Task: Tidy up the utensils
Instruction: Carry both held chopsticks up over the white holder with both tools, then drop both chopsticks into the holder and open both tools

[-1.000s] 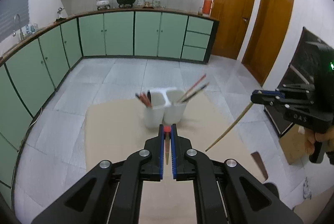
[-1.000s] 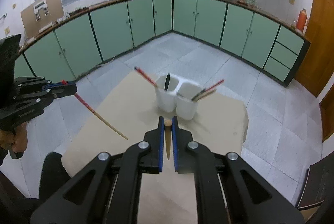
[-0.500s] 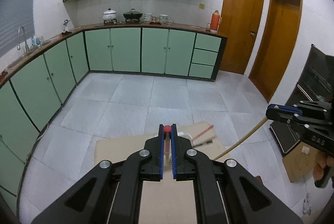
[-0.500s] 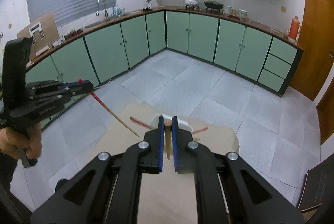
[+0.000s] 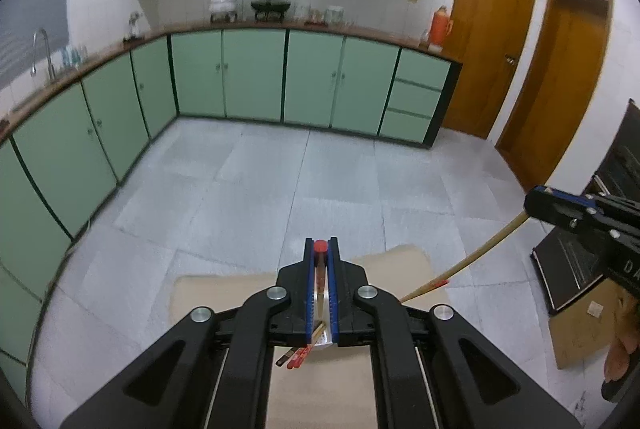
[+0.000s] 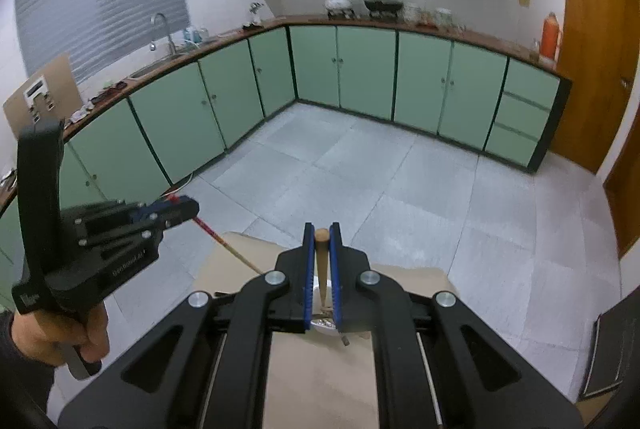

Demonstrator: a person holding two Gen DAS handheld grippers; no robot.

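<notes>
Held the left gripper (image 5: 320, 249) tilted down toward the beige surface (image 5: 320, 389), well above it. Gripped its black pistol-style handle from below with the left hand (image 6: 52, 337), fingers curled around. Same deal on the other side: right gripper (image 6: 321, 233) angled down too, with the right hand (image 5: 624, 349) only partly seen at the frame edge, blurry.

Kept both grippers squeezed closed, each on one stick. Pinched a red-capped chopstick (image 5: 320, 271) between the blue ribbed pads on the left, round red end poking just past the tips, thin shaft slanting down and away, red near the top and fading to plain tan lower. Clamped a pale wooden chopstick (image 6: 321, 261) on the right, rounded bare-wood butt sitting between the pads, long slim taper, with a small reddish mark at the low end in the left view.

Spotted the white holder (image 5: 325, 337) down on the beige surface, mostly hidden behind the gripper bodies, just a sliver of smooth plastic peeking through the slot. Saw a few dark and red stick ends (image 5: 296, 355) jutting out beside it. Couldn't tell which compartment those sat in.

Matte, cardboard-looking top on that surface, rounded corners. Pale grey tiled floor (image 5: 280, 189) all around, glossy mint-green cabinets (image 5: 256, 77) behind.
</notes>
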